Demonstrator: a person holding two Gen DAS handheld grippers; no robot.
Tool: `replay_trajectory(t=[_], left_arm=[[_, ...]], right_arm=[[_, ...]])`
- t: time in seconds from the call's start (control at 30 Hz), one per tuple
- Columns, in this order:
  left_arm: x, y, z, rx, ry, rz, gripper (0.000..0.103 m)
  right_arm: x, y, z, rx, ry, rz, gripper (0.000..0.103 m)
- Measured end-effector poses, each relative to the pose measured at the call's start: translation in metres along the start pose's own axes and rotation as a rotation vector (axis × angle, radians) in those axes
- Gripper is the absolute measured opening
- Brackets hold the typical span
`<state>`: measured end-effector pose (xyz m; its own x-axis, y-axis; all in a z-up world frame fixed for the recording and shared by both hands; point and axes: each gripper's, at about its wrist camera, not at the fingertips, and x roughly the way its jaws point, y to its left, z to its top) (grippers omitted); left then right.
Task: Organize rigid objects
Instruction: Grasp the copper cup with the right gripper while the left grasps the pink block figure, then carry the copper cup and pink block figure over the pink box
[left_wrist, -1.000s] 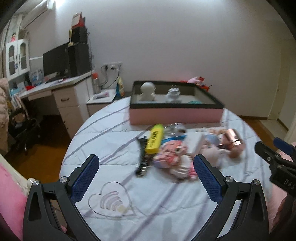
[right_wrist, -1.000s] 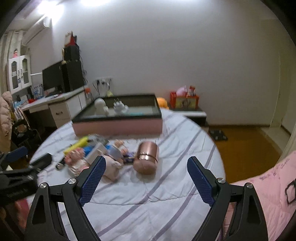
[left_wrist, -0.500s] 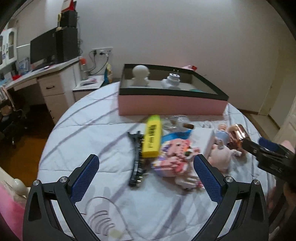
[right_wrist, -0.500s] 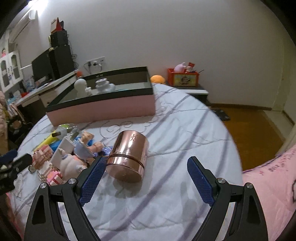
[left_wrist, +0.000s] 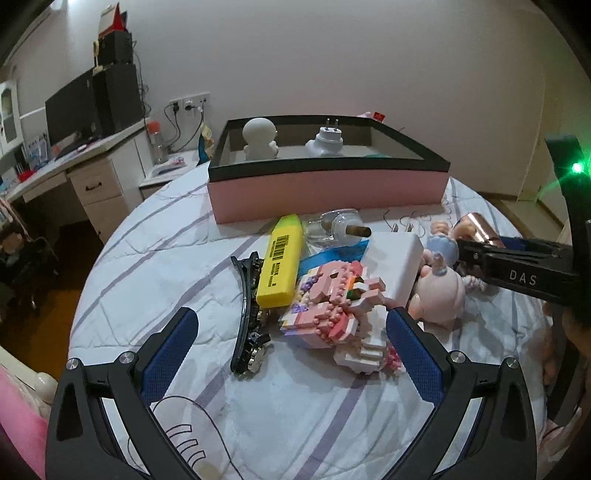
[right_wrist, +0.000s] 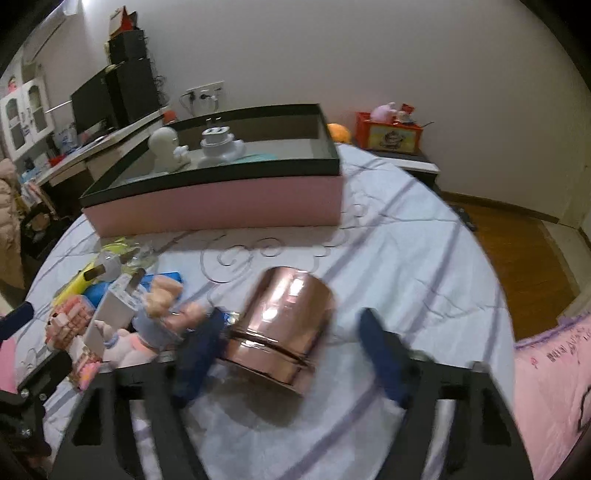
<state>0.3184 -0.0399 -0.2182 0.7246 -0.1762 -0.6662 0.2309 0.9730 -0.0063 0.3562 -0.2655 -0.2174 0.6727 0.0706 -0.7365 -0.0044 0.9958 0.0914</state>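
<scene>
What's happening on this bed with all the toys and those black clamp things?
A person is tidying small hard items into the pink box, using a handheld gripper in each hand. The right gripper is closing around a shiny copper tin lying on its side; its pads do not seem to press it yet. The left gripper hangs open over a pink brick figure. A white figurine and a plug already sit in the box.

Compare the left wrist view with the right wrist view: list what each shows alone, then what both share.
Left wrist only: black hair clip, open left gripper.

Right wrist only: red box beyond the bed, orange ball.

Both: pink storage box, white figurine, yellow highlighter, white charger, copper canister lying between the right gripper's closing jaws.
</scene>
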Motion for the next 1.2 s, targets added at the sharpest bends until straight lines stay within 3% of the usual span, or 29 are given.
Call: replay_trajectory(t=[0.2, 0.27, 0.37, 0.43, 0.57, 0.77, 1.1, 1.2], left_arm=[[0.004, 0.006, 0.006, -0.063, 0.009, -0.003, 0.101], [0.008, 0.004, 0.008, -0.065, 0.024, -0.006, 0.096], [0.013, -0.006, 0.011, -0.026, 0.035, -0.006, 0.083], [0.013, -0.011, 0.014, 0.001, 0.032, 0.000, 0.062], [0.012, -0.015, 0.015, 0.034, 0.038, -0.012, 0.040], [-0.003, -0.008, 0.007, 0.006, 0.035, -0.054, 0.036], [-0.033, 0.017, -0.025, -0.034, 0.048, -0.045, 0.036], [-0.040, 0.021, -0.038, -0.020, 0.055, -0.010, 0.036]], right_arm=[[-0.004, -0.007, -0.005, -0.003, 0.003, 0.048, 0.051], [-0.005, -0.010, -0.008, -0.003, 0.011, 0.044, 0.050], [-0.002, -0.013, -0.011, 0.004, 0.022, 0.052, 0.049], [-0.003, -0.014, -0.010, 0.010, 0.019, 0.058, 0.048], [-0.003, -0.015, -0.010, 0.006, 0.017, 0.075, 0.048], [-0.012, -0.017, -0.019, 0.007, 0.004, 0.082, 0.048], [-0.038, -0.006, -0.044, -0.016, 0.015, 0.136, 0.048], [-0.048, 0.007, -0.055, -0.043, 0.021, 0.155, 0.048]])
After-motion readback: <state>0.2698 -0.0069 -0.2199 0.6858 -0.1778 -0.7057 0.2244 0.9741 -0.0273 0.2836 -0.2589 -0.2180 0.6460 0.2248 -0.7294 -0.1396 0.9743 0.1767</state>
